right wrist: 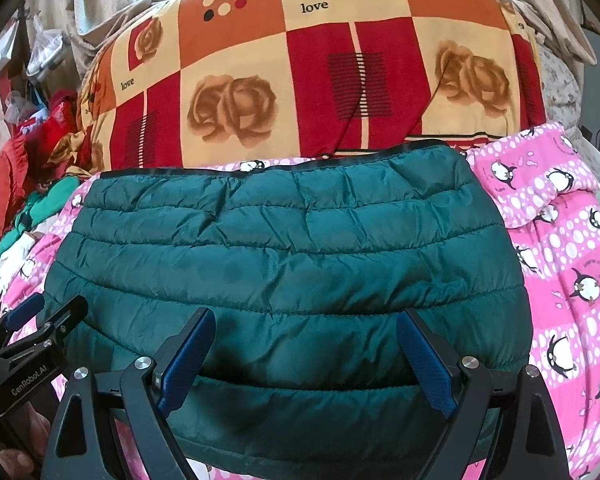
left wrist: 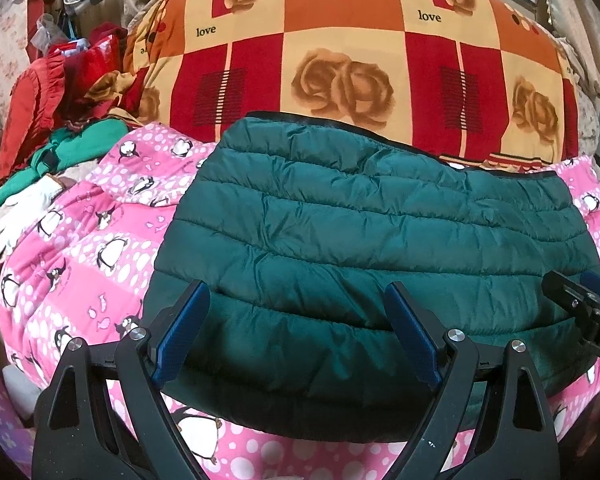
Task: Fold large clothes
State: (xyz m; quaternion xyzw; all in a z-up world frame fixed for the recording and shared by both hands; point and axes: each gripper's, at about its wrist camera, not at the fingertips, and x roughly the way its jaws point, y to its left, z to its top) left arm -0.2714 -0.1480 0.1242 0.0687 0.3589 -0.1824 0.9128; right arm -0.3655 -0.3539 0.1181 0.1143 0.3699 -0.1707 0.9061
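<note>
Showing a dark green quilted puffer jacket (left wrist: 364,240) lying flat on a pink penguin-print bedspread (left wrist: 80,248), with both tongs poised above its near edge. The garment appears already folded into a compact block whose long axis runs left to right across both views, parallel to the near edge of the bed; its black-bound hem lies on the far side, next to a bundled red, orange and cream rose-print blanket (left wrist: 340,60).

The left gripper (left wrist: 296,328) stands released, its 2 blue pads spread wide with nothing between them; the jacket's near-left portion lies directly ahead of and below the fingertips. The right gripper (right wrist: 306,354) is likewise released and empty, its pads straddling the near-middle to near-right portion of the same edge. Whether either pair of fingertips touches the fabric cannot be told; both appear to hover just over it.

Key relation: the jacket lies forward of and beneath both tongs, and the 2 tools sit side by side along its long axis, each visible at the margin of the other's view (right gripper at (left wrist: 580,300), left gripper at (right wrist: 40,328)). Neither hand is clearly nearer; each covers its own half of the near edge.

Judgement: the next move probably calls for both tongs to pinch this near edge together, so that any further fold travels away from the person, across the short axis. A pile of red and green clothes (left wrist: 52,120) rests well apart at the far left.
</note>
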